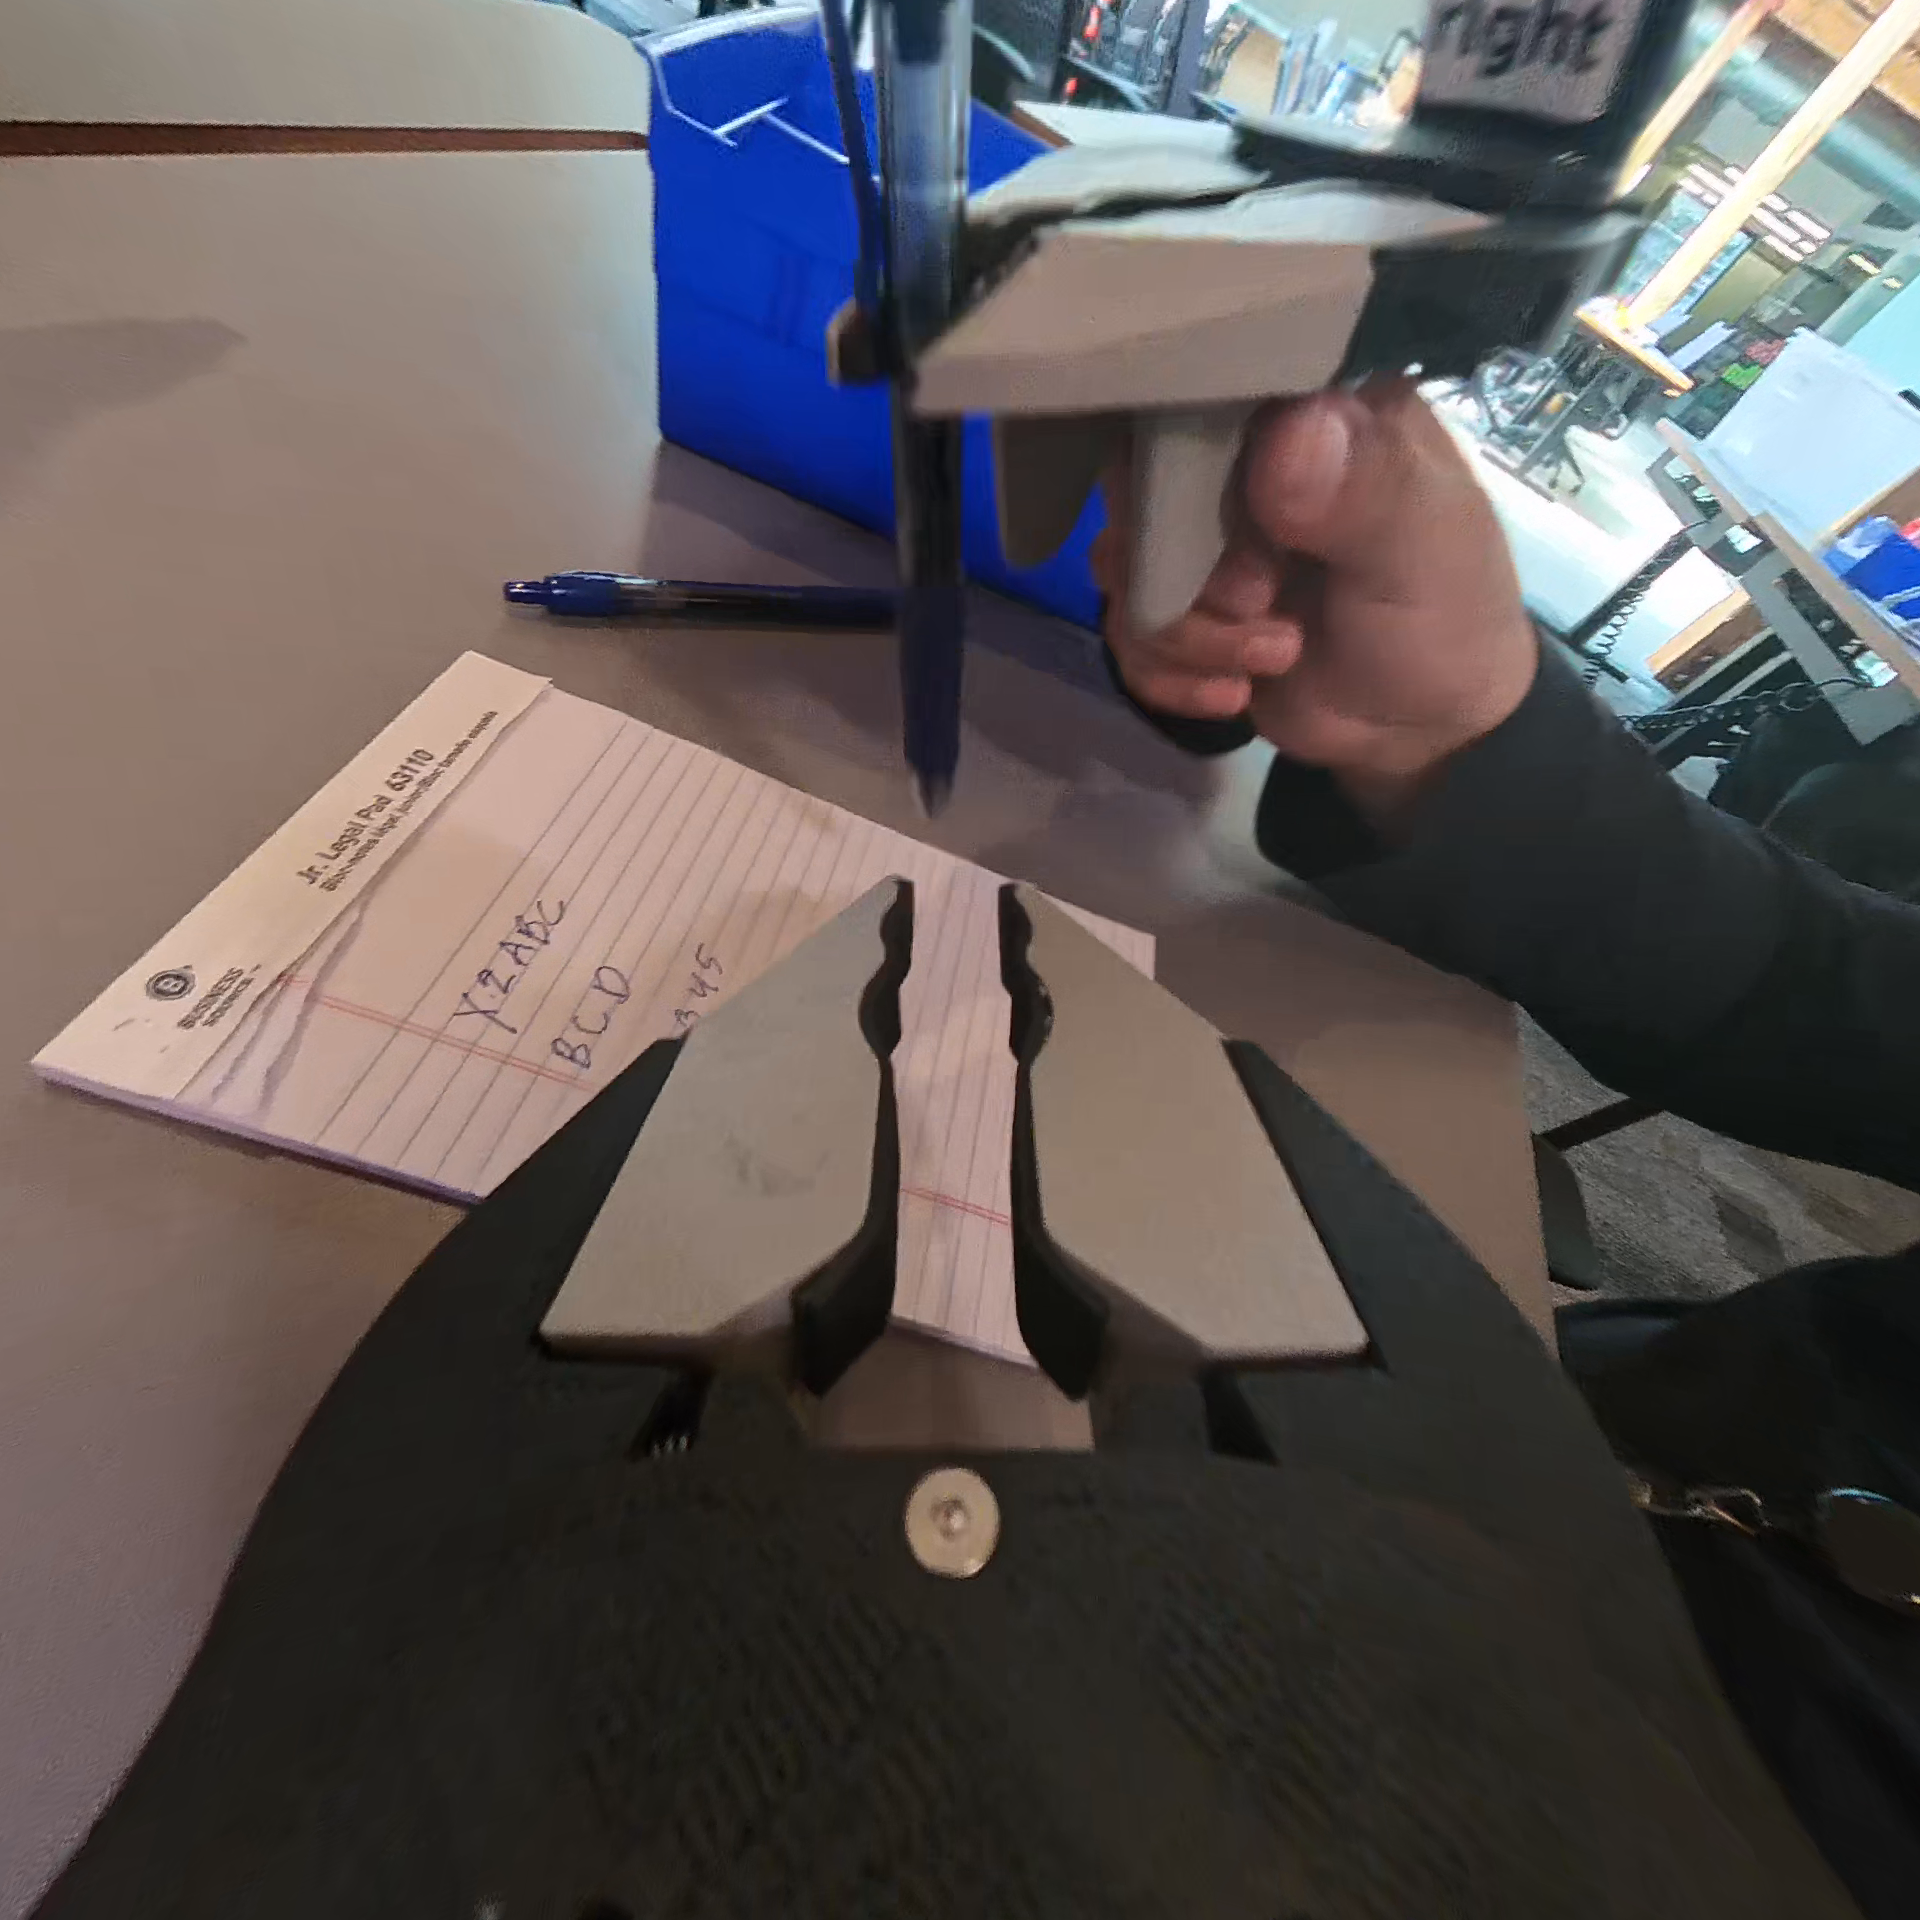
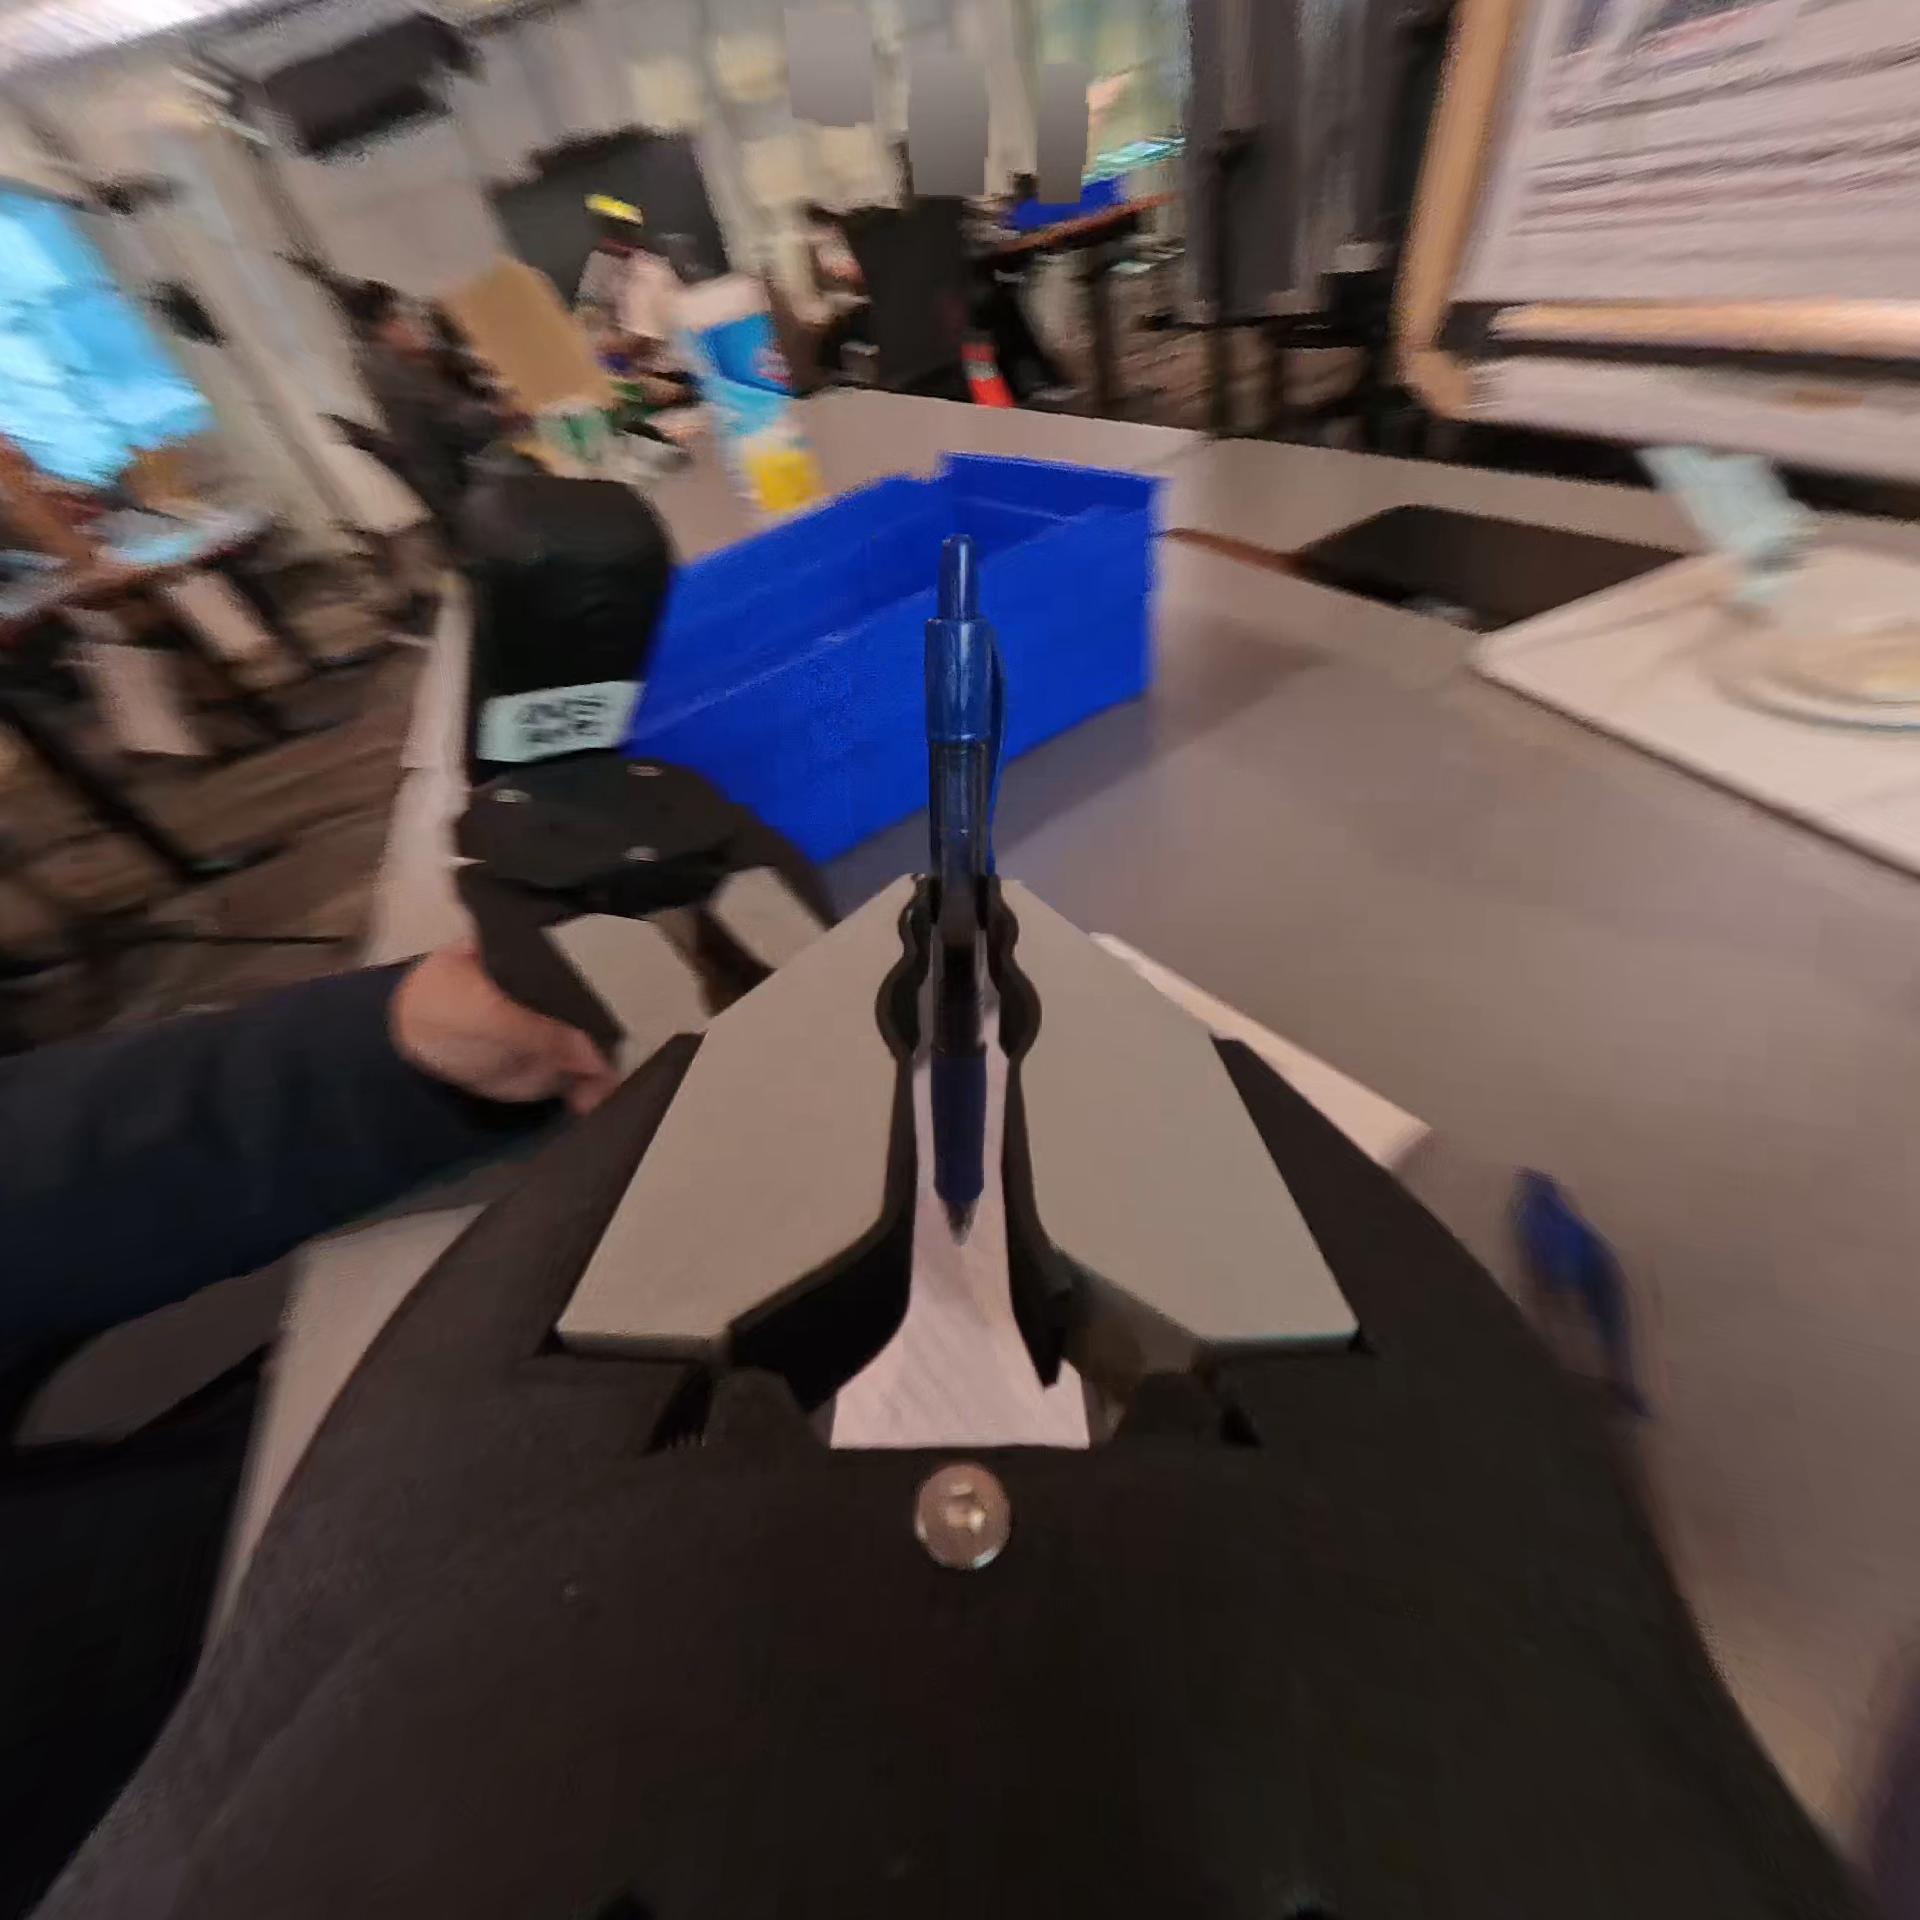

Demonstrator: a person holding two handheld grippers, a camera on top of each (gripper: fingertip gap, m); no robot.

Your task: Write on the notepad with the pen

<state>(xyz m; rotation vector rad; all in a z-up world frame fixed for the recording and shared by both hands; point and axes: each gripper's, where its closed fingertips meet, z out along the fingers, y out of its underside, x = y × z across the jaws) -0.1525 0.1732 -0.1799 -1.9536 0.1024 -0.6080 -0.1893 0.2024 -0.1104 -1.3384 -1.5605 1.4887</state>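
Note:
A white lined notepad with some handwriting lies on the grey table. My right gripper is shut on a blue pen and holds it upright, tip down, just above the pad's far edge. In the right wrist view the pen stands between the fingertips of that gripper, with its tip over the white paper. My left gripper is low over the near part of the pad, its jaws slightly apart and empty.
A second blue pen lies on the table beyond the pad. A blue plastic bin stands behind it. A monitor on a stand is at the right. A person's hand holds the right gripper's handle. One gripper's finger ends stand about 8 centimetres off the other's.

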